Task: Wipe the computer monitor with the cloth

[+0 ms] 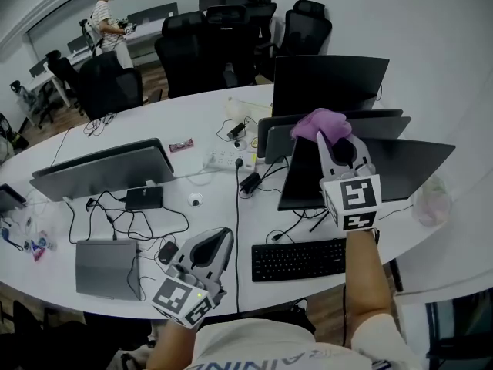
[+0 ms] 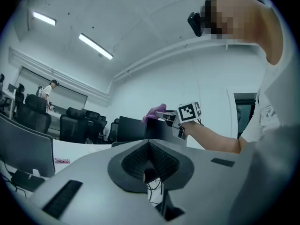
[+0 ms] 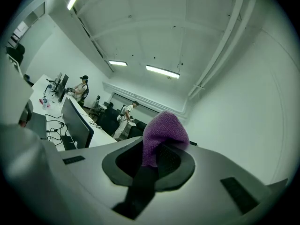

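Above the dark flat-screen monitor (image 1: 408, 166), the right gripper (image 1: 331, 139) pinches the purple knitted cloth (image 1: 317, 122); the left gripper (image 1: 218, 241) sits closed, empty. Hard pressure could tip that monitor.

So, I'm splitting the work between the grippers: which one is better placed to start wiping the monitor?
Right. The right gripper has its jaws shut on the purple cloth, held up at the monitor's top edge. The left gripper sits low near the desk's front edge, jaws together, holding nothing.
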`<act>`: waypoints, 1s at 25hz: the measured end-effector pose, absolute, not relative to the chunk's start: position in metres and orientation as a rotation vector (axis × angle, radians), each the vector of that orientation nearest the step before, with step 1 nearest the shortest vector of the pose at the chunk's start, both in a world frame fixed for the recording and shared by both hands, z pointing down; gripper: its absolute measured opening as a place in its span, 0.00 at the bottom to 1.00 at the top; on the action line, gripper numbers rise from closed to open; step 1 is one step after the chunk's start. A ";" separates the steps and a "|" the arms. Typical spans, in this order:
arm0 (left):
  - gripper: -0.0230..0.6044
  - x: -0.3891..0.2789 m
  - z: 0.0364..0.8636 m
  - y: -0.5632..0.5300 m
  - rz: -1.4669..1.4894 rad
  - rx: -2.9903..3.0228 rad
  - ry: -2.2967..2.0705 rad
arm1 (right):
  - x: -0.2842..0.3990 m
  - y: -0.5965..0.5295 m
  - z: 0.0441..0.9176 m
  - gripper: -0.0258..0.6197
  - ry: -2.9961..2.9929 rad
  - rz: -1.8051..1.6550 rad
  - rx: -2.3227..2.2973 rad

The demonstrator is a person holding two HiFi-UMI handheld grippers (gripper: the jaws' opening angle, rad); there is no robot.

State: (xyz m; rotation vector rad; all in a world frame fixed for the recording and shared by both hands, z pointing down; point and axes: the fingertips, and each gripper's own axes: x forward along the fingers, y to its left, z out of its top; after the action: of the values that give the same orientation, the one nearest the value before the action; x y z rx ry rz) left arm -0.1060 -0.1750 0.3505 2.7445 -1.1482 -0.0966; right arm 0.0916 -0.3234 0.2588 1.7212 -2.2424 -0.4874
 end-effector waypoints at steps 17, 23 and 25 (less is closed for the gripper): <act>0.04 -0.001 0.328 -0.185 -0.087 2.763 -1.213 | 0.182 -0.316 0.260 0.13 -2.261 -0.505 1.576; 0.04 0.042 0.328 -0.183 -0.064 2.785 -1.190 | 0.223 -0.314 0.262 0.13 -2.257 -0.505 1.583; 0.04 0.056 0.327 -0.183 -0.071 2.789 -1.184 | 0.234 -0.314 0.262 0.13 -2.249 -0.513 1.570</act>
State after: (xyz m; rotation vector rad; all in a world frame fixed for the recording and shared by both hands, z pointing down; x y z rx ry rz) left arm 0.0561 -0.1830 0.3267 2.7889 -1.1844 -0.0709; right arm 0.2344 -0.3136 0.2620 1.5702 -2.2489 -0.5131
